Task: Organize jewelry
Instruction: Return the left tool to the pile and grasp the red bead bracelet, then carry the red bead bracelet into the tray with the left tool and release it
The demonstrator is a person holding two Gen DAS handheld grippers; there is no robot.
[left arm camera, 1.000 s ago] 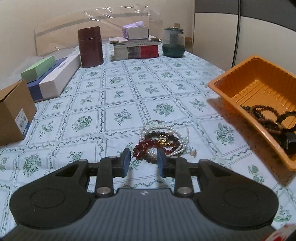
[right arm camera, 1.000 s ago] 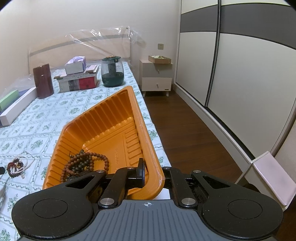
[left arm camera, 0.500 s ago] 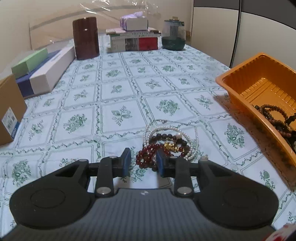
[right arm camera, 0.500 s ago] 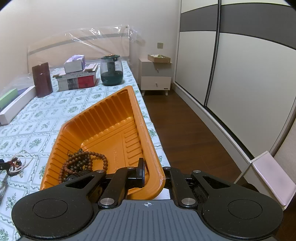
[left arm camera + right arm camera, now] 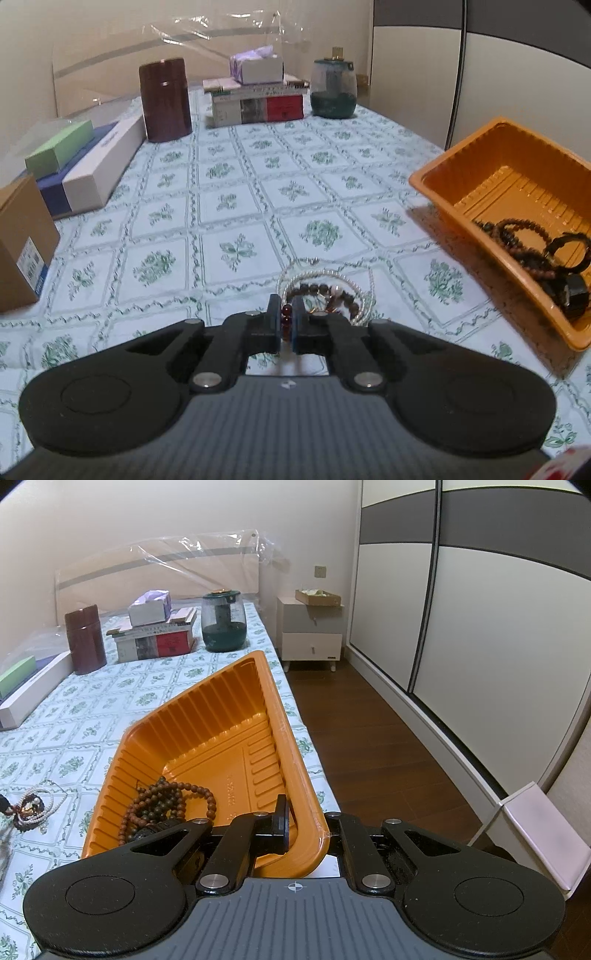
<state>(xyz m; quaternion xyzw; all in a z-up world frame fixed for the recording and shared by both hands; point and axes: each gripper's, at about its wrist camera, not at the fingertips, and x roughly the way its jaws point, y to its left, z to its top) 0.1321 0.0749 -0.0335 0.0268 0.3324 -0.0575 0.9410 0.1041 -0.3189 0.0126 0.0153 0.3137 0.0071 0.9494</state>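
My left gripper point(image 5: 285, 320) is shut on a red bead bracelet point(image 5: 285, 318) at the near edge of a jewelry pile on the bed. The pile holds a white pearl necklace point(image 5: 332, 275) and a dark bead bracelet point(image 5: 317, 290); it also shows in the right wrist view point(image 5: 31, 806). An orange tray point(image 5: 443, 188) stands to the right with brown bead strands point(image 5: 517, 240) and a black watch point(image 5: 570, 291) inside. My right gripper point(image 5: 304, 829) is shut on the near corner of the orange tray point(image 5: 291, 738); brown beads point(image 5: 162, 801) lie inside it.
A cardboard box point(image 5: 22, 243), flat white and green boxes point(image 5: 81, 162), a dark red canister point(image 5: 164, 99), stacked books with a tissue box point(image 5: 258, 96) and a green jar point(image 5: 332, 88) line the bed's left and far sides. The bed edge and wooden floor point(image 5: 369, 738) lie to the right.
My left gripper moved forward and down onto the pile and its fingers closed on the red bead bracelet. My right gripper stayed shut on the tray corner.
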